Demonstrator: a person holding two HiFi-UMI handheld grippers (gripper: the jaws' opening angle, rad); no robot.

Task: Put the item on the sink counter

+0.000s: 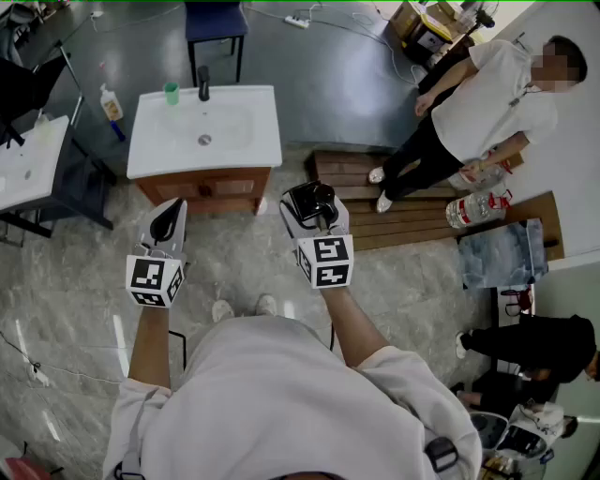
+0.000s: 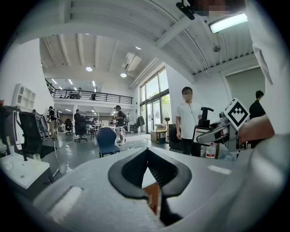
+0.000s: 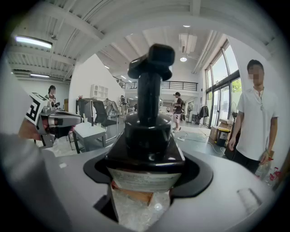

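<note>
A black pump bottle [image 1: 307,194] with a pale label stands upright between the jaws of my right gripper [image 1: 315,208], which is shut on its body. In the right gripper view the bottle [image 3: 147,145] fills the middle, pump head on top. My left gripper [image 1: 169,221] hangs to the left at about the same height, shut with nothing in it; its dark pads [image 2: 131,170] meet at the tip. The white sink counter [image 1: 267,155] on a wooden cabinet stands ahead of both grippers, with a black faucet [image 1: 203,82] and a green cup [image 1: 172,92] at its back edge.
A second white sink unit [image 1: 28,164] stands at the far left, with a soap bottle [image 1: 111,103] between the two. A person [image 1: 478,112] stands on a wooden pallet [image 1: 412,220] to the right. A blue chair [image 1: 216,23] is behind the sink.
</note>
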